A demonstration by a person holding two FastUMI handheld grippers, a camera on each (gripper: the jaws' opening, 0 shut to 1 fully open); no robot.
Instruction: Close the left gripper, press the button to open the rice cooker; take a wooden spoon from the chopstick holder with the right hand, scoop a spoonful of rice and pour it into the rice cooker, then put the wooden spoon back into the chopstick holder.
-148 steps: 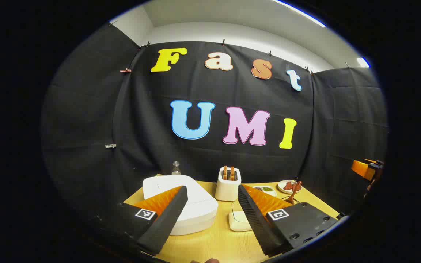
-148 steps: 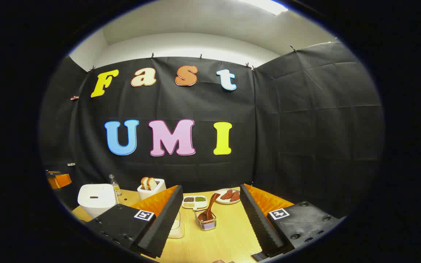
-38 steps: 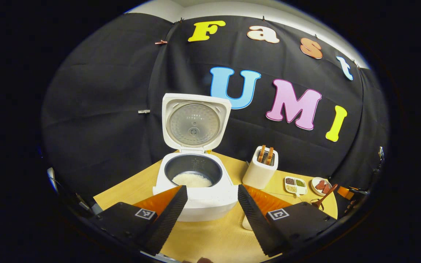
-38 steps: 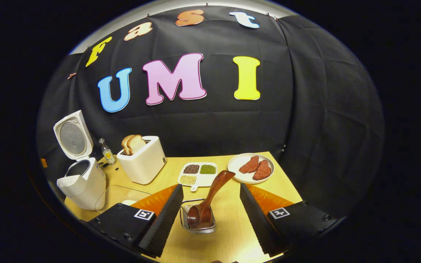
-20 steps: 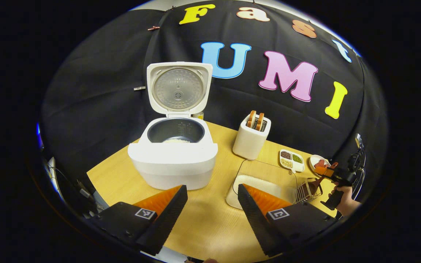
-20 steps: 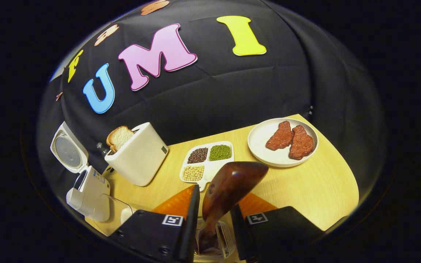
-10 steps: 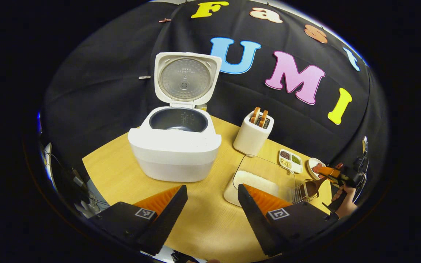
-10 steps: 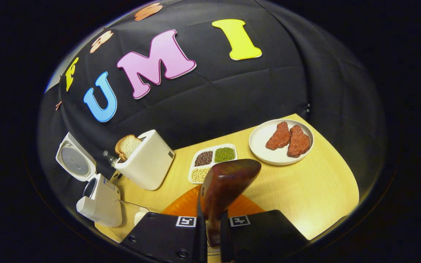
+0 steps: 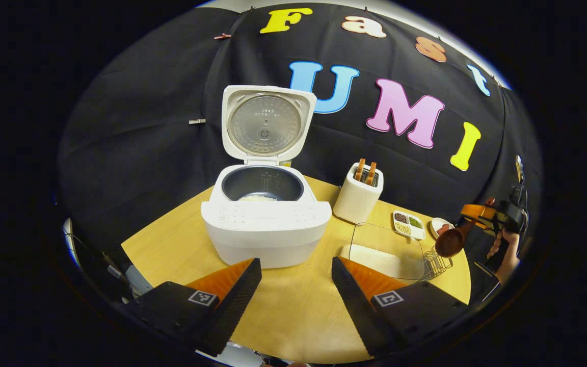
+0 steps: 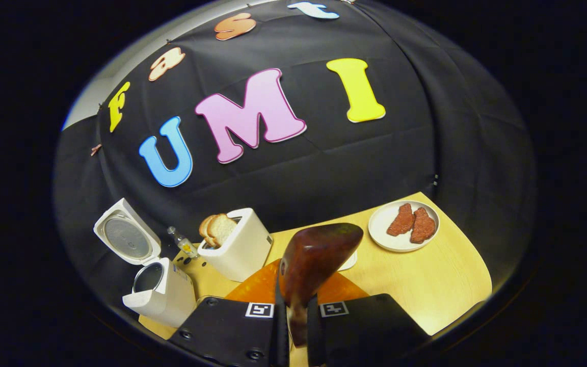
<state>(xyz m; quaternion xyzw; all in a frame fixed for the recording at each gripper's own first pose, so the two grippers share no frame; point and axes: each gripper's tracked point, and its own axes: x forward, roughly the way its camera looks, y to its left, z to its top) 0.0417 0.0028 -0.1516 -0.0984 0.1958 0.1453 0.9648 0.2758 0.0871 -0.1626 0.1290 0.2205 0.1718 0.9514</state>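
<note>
While the rice cooker (image 9: 266,224) stands on the wooden table (image 9: 171,250) with its lid raised upright, white rice lies low in its dark inner pot. Right of the cooker sits a clear glass dish of rice (image 9: 386,253), and right of that dish the wire chopstick holder (image 9: 438,262). Behind the dish, farther from the cooker, stand a white toaster (image 9: 358,193), a divided tray of beans (image 9: 408,224) and a plate of meat (image 10: 403,222). The left gripper (image 9: 293,290) hangs spread wide in front of the cooker, grasping nothing. The right gripper (image 10: 298,313) is clamped on the handle of the wooden spoon (image 10: 314,267); the spoon's bowl hangs in the air above the holder, clear of it.
</note>
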